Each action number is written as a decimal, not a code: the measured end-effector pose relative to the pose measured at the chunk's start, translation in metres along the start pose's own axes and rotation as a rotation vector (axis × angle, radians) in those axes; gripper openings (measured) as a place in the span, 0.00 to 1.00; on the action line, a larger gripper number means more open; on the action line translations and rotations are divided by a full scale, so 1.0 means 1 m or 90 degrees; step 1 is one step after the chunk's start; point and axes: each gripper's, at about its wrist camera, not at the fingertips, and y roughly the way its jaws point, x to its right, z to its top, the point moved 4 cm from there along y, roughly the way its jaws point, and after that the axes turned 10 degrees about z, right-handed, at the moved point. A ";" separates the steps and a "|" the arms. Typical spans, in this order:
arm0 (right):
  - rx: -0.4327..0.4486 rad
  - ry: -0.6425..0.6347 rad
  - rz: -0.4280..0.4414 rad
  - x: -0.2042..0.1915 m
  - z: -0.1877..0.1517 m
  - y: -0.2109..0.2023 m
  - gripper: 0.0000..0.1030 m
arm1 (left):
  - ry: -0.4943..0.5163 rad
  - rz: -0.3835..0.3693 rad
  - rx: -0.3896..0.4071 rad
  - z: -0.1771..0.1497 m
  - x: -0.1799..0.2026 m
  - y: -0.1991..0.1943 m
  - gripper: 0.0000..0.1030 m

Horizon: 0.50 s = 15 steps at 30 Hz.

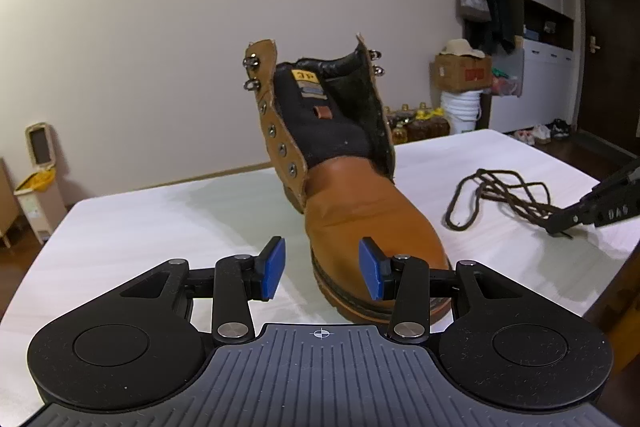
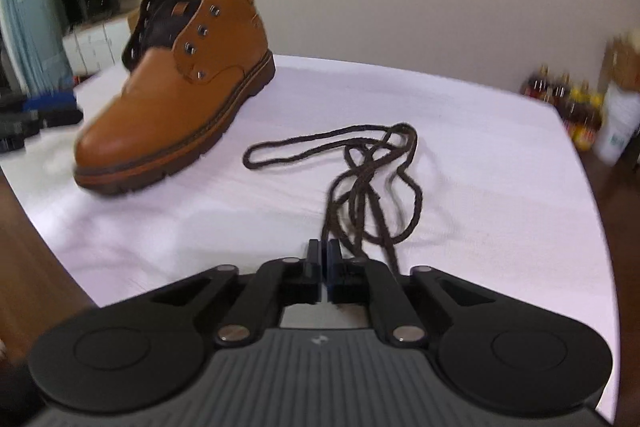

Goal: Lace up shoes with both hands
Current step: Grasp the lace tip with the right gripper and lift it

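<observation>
A tan leather boot (image 1: 360,211) stands unlaced on the white-covered table (image 1: 160,227), tongue and eyelets bare, toe toward my left gripper (image 1: 322,267). That gripper is open, its blue pads either side of the toe's left part with nothing between them. A dark brown shoelace (image 2: 372,179) lies in loose loops to the right of the boot (image 2: 180,99). My right gripper (image 2: 324,251) is shut at the near end of the lace, where a strand runs into the closed tips. In the left wrist view the right gripper (image 1: 560,227) comes in from the right edge at the lace (image 1: 500,195).
The table's right edge drops to a dark wood floor (image 2: 624,227). Behind stand a white bucket (image 1: 460,107), a cardboard box (image 1: 460,71) and several bottles (image 2: 568,99). A bin (image 1: 36,179) stands at the left wall.
</observation>
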 end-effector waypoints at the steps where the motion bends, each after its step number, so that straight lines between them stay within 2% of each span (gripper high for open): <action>1: 0.021 0.048 0.027 0.002 0.000 -0.004 0.03 | 0.002 -0.004 0.001 0.000 0.001 -0.001 0.43; 6: 0.133 0.328 0.194 0.002 0.001 -0.011 0.03 | 0.006 -0.038 0.007 -0.001 0.015 -0.012 0.43; 10: 0.178 0.482 0.288 -0.010 0.006 0.009 0.03 | -0.012 -0.082 -0.001 -0.003 0.026 -0.021 0.43; 13: 0.173 0.505 0.337 -0.030 0.014 0.031 0.03 | -0.019 -0.105 -0.002 -0.002 0.035 -0.023 0.43; 15: 0.166 0.498 0.346 -0.040 0.017 0.038 0.03 | -0.019 -0.109 -0.001 0.000 0.040 -0.023 0.43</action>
